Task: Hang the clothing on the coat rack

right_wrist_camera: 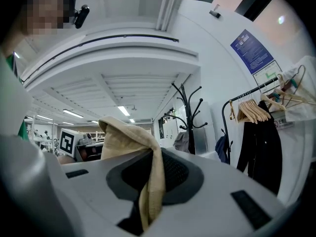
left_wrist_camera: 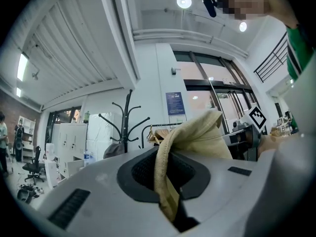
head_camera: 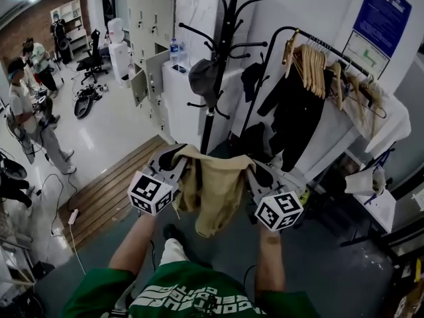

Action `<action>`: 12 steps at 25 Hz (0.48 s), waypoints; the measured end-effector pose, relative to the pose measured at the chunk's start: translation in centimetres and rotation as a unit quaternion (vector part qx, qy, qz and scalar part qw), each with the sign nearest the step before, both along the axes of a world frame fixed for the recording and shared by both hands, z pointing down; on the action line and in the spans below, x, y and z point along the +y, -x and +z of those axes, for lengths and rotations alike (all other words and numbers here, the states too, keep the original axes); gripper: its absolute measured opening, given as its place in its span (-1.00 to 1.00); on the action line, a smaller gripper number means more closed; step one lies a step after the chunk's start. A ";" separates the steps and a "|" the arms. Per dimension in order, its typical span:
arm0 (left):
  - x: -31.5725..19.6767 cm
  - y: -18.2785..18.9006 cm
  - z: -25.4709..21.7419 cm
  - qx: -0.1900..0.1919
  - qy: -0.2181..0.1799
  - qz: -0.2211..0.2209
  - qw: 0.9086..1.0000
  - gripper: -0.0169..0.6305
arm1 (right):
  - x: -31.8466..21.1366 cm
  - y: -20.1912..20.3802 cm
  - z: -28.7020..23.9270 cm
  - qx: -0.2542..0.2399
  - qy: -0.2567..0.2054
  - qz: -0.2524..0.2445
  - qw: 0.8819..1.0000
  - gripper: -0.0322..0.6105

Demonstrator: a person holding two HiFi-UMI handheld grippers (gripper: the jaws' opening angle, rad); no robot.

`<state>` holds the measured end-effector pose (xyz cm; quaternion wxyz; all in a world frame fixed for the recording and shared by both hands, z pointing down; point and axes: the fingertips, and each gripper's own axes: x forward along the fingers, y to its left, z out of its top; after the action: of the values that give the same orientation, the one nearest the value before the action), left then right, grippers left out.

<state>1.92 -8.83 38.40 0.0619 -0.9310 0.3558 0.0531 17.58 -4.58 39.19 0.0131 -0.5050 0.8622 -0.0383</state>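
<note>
Lower centre-left of the head view: left gripper (head_camera: 177, 163) shut tight on one edge of the tan, soft woven cloth garment (head_camera: 213, 192). Same grip in the left gripper view, with a fold of that cloth (left_wrist_camera: 197, 132) pinched deep between the closed jaws. Draped slack from one tool to the other, bulk of the fabric sagging low in the middle, touching neither rack nor floor. Lower centre-right: right gripper (head_camera: 257, 172) likewise clamped on the opposite edge, a strip of cloth (right_wrist_camera: 150, 181) trapped between its jaws in the right gripper view.

Judged as the carry-and-lift step, with nothing of this garment on a hook yet. Next move, by the look of it: raise the collar or a firm fold up and forward to a free curved prong of the tall black metal tree-shaped coat rack (head_camera: 223, 58) at upper centre, clear of the grey cap (head_camera: 202, 78) hung on its left side. Release only once a prong bears the weight.

As for writing: black-and-white square markers on both cubes, patterns rather than letters. White print on the green shirt (head_camera: 192, 298) at bottom centre, upside down and cropped, not legible. Blue wall poster (head_camera: 384, 12) at upper right, text too small to read. No brand or label visible on the garment
</note>
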 end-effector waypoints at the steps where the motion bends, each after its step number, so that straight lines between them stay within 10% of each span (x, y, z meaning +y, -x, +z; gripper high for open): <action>1: -0.8 0.1 -0.1 0.001 -0.001 0.003 1.000 -0.89 | -0.7 0.1 -0.1 0.000 0.000 0.002 1.000 -0.74; 12: -11.2 1.4 -1.3 0.004 -0.012 0.047 0.999 -0.89 | -10.0 2.0 -1.2 -0.002 -0.008 0.032 0.999 -0.74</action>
<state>0.52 -20.01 37.13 0.0696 -0.9456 0.3115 0.0637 15.60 -14.53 37.99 0.0200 -0.5318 0.8460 -0.0323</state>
